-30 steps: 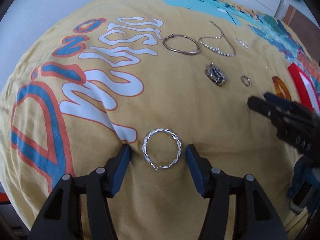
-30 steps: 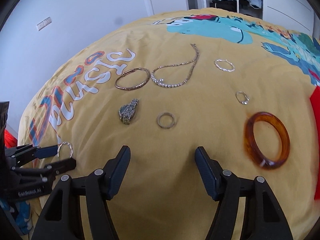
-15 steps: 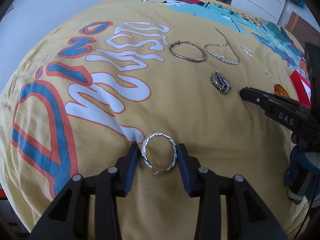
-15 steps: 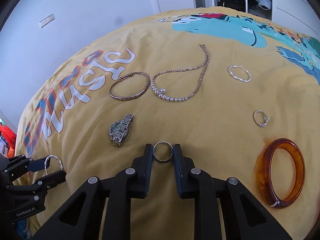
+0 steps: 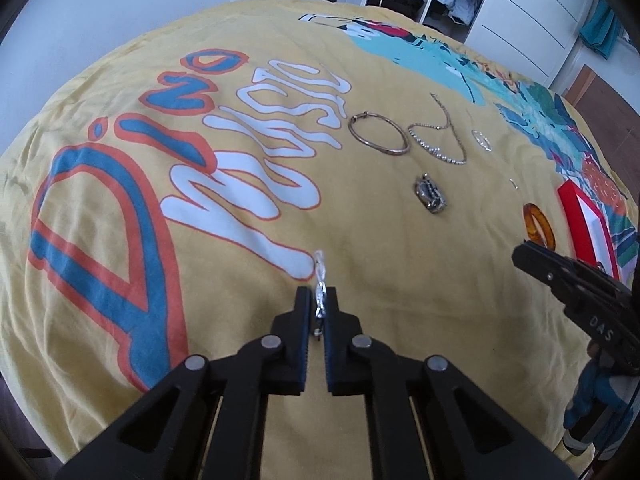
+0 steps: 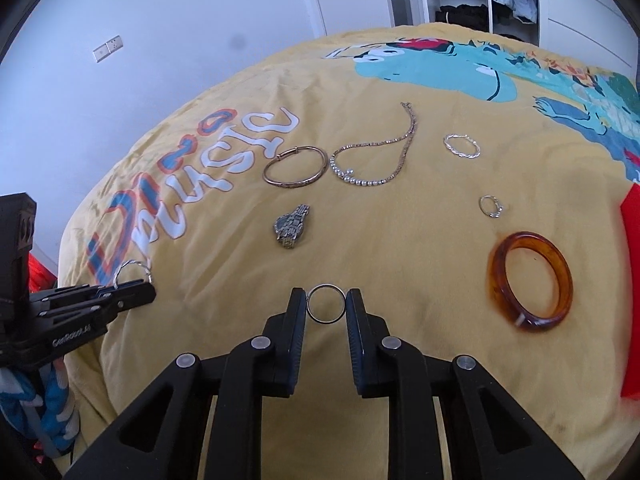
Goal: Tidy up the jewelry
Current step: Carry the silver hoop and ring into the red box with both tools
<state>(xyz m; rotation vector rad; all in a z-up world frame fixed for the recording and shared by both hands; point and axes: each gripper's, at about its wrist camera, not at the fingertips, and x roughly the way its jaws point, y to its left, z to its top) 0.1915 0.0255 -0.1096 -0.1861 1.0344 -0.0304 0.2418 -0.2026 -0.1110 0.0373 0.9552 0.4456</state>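
My left gripper [image 5: 319, 300] is shut on a twisted silver hoop [image 5: 319, 280], held edge-on above the yellow bedspread [image 5: 400, 264]; the hoop also shows in the right wrist view [image 6: 132, 272]. My right gripper [image 6: 326, 306] is shut on a plain silver ring [image 6: 326, 309], its pads touching both sides. On the spread lie a gold bangle [image 6: 295, 166], a bead necklace [image 6: 376, 156], a grey watch piece [image 6: 291, 227], a second twisted hoop [image 6: 461, 146], a small stone ring [image 6: 491, 206] and an amber bangle [image 6: 530, 283].
A red box [image 6: 630, 264] sits at the right edge of the bed. White wardrobe doors [image 5: 524, 12] and an open closet stand beyond the far edge. The bed drops off at the left near a wall.
Both grippers have closed: the left on the twisted hoop, which has turned edge-on and lifted, the right on the plain silver ring after moving forward to it.
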